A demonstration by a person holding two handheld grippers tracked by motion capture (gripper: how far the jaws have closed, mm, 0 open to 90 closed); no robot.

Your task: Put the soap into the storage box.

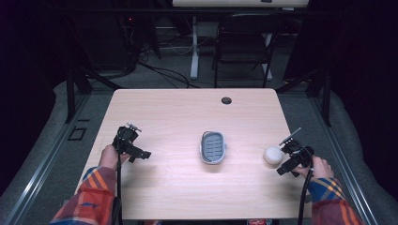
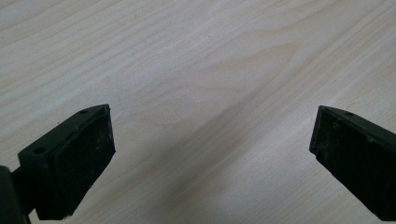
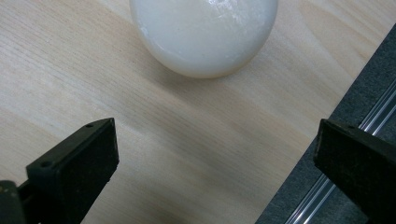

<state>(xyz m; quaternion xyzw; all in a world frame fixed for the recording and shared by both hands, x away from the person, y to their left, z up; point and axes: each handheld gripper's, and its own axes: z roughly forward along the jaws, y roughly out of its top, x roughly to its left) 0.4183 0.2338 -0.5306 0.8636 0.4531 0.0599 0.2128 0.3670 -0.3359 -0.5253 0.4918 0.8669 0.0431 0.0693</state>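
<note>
A white rounded lump [image 1: 272, 155], like a bar of soap, lies near the table's right edge. In the right gripper view the lump [image 3: 203, 32] sits just beyond the jaws, apart from them. My right gripper [image 3: 215, 130] is open with only bare wood between its fingers, and in the high view it [image 1: 290, 158] is right beside the lump. A grey slotted dish [image 1: 212, 146] rests at the table's middle. My left gripper [image 1: 133, 146] hovers at the left side, and in its own view it [image 2: 212, 121] stands open over bare wood.
The wooden table [image 1: 178, 117] has a round cable hole [image 1: 226, 100] at the back. The table's right edge [image 3: 299, 163] runs close to my right jaw, with grey floor and a metal rail [image 3: 327, 191] below. A folding chair [image 1: 244, 44] stands behind the table.
</note>
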